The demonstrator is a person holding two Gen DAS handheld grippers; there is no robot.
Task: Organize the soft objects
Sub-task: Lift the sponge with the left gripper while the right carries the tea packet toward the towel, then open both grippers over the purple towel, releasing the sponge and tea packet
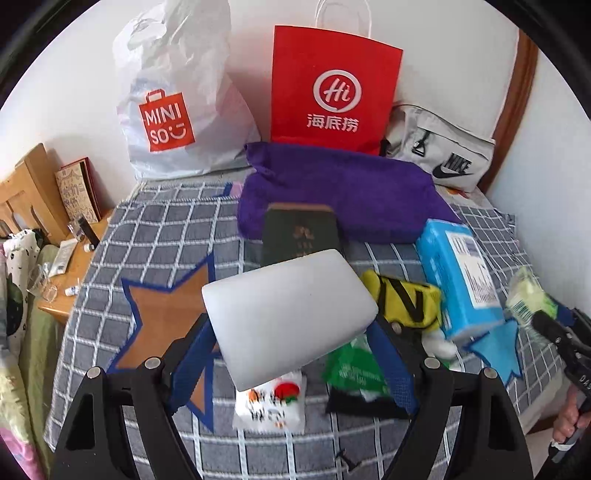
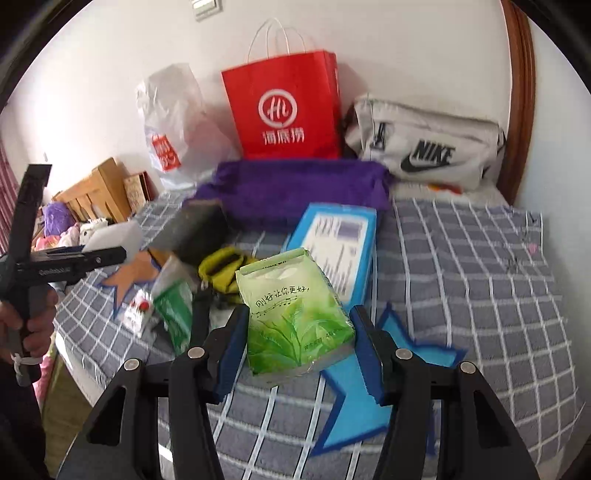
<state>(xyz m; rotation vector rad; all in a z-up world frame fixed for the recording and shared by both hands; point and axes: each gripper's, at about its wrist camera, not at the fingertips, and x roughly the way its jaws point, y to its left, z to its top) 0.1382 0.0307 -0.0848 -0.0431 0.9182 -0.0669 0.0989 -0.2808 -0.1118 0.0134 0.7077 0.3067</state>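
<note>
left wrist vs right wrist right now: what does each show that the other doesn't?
Left wrist only: the left claw closed on a white foam block, seen close up, and the Miniso logo on the white plastic bag, head-on.

Right wrist only: the right claw closed on a green tissue pack, plus a wall switch.

Both: red paper bag, purple towel, white Nike bag, blue tissue box, yellow item, checked bedspread.

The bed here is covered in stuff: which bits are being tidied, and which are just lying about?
Being tidied:
white foam block in the left gripper
green tissue pack in the right gripper
purple towel
yellow socks

Lying about:
red paper bag
Nike pouch
wooden nightstand
</note>
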